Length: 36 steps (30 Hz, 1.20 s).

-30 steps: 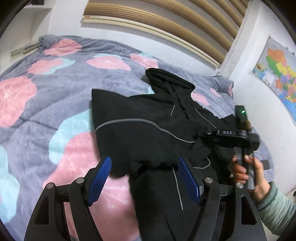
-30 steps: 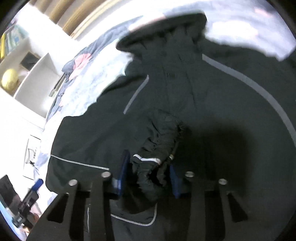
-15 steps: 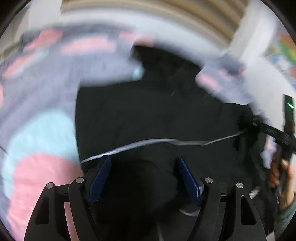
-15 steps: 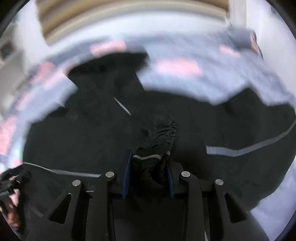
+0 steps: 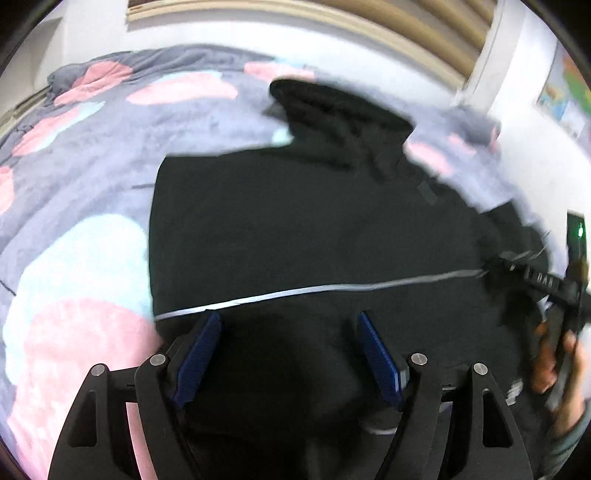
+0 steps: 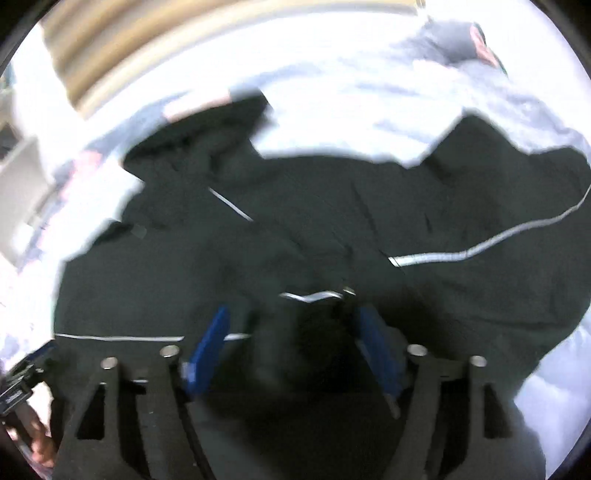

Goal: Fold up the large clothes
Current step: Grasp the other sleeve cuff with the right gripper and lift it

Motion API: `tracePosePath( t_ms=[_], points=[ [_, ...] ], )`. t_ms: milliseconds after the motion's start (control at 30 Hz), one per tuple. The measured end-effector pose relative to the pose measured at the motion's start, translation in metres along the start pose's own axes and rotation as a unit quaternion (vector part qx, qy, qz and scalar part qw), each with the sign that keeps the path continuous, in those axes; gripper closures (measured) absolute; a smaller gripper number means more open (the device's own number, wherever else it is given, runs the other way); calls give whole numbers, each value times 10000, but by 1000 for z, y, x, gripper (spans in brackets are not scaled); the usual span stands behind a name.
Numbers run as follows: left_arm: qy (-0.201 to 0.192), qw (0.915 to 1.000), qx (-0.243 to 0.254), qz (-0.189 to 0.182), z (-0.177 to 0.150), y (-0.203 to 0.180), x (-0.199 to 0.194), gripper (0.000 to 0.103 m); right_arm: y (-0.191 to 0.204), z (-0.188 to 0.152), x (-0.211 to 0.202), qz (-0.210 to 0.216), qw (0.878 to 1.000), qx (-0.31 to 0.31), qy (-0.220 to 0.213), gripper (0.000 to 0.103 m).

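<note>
A large black hooded jacket (image 5: 314,229) with thin grey piping lies spread on the bed, hood toward the headboard. My left gripper (image 5: 288,350) is open, its blue pads wide apart over the jacket's near edge. My right gripper (image 6: 295,347) is open too, with the jacket (image 6: 332,229) and a bunched sleeve cuff (image 6: 314,295) lying loose between its pads. The right gripper also shows at the right edge of the left wrist view (image 5: 546,284), held by a hand. Both views are blurred by motion.
The bed carries a grey quilt (image 5: 92,177) with pink and pale blue blotches. A slatted wooden headboard (image 5: 369,22) and a white wall stand behind. A map (image 5: 565,96) hangs on the right wall. White shelves (image 6: 22,192) stand at the left.
My right gripper has opened and let go of the bunched sleeve cuff. Both grippers have moved over the jacket, which now lies flatter with the sleeve folded across.
</note>
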<state>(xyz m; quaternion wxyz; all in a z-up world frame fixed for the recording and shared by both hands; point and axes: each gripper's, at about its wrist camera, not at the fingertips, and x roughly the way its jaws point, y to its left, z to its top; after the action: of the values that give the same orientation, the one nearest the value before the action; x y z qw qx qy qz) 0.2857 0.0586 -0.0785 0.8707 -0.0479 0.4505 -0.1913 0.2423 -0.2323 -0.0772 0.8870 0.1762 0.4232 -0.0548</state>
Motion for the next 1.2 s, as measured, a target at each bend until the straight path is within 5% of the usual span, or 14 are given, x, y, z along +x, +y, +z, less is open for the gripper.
tracePosePath(
  t_ms=[100,200,267,400,633,833,1200],
  points=[
    [-61,9997,-42,-248,4,-15,-8,26,36,-1,-15,50,9981,-605,-133,21],
    [-16,9996,251,101,0,-31,6,26,55,-11,10,124,9959,-886,147,22],
    [184,9986,351,356,-7,-31,28,26,50,-29,42,-72,9946,-865,561,21],
    [53,9955,657,680,-18,-35,43,21,49,-33,42,-63,9948,-944,383,20],
    [-294,9955,673,594,-25,-37,37,19,42,-31,15,191,9956,-837,367,19],
    [-324,9951,695,620,-23,-39,40,19,-32,-13,-50,131,9995,-229,-175,18],
    [-378,9945,723,651,-27,-39,39,17,-263,18,-89,-1379,9802,1316,-540,18]
  ],
)
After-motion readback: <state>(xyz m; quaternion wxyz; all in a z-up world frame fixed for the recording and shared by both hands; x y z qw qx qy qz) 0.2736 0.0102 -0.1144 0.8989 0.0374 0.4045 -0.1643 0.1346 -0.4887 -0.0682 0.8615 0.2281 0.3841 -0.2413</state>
